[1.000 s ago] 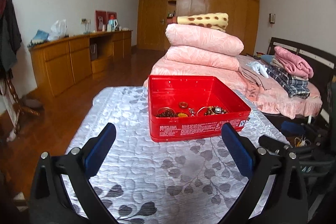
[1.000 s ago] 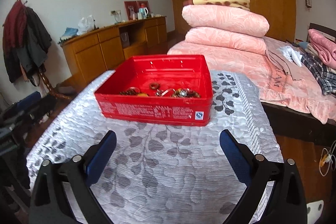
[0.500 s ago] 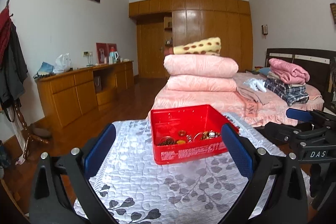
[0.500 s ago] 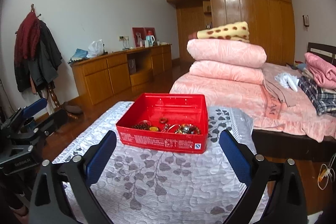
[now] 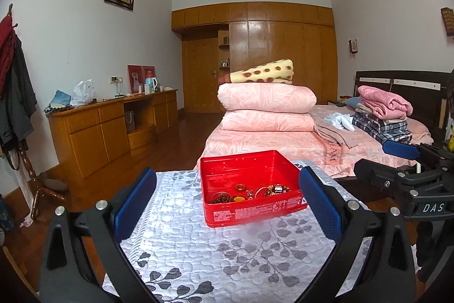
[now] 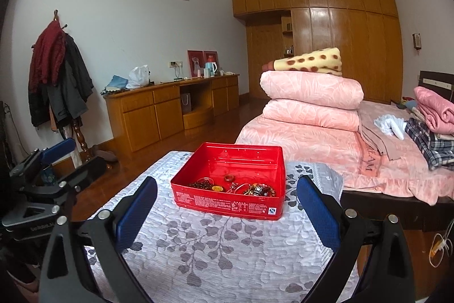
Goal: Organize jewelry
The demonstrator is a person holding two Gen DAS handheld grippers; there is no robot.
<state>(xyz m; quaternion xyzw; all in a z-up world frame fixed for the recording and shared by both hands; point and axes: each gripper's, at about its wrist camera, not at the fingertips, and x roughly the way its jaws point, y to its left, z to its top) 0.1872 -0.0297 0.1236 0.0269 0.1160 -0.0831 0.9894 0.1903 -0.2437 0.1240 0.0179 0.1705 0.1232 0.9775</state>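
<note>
Jewelry (image 5: 249, 193) fills a red box (image 5: 255, 213) ahead of both empty, wide-open tools, left tool (image 5: 227, 206) and right tool (image 6: 227, 209), bed (image 6: 312, 141) beyond.

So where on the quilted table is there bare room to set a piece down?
Bare quilted cloth runs between the red tin and both open grippers, plus a strip left of the tin. Inside, the far half is bare; the jewelry crowds the near wall.

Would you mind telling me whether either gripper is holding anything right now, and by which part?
Nothing is held. The left gripper and right gripper are both open, short of the red box holding the jewelry.
</note>
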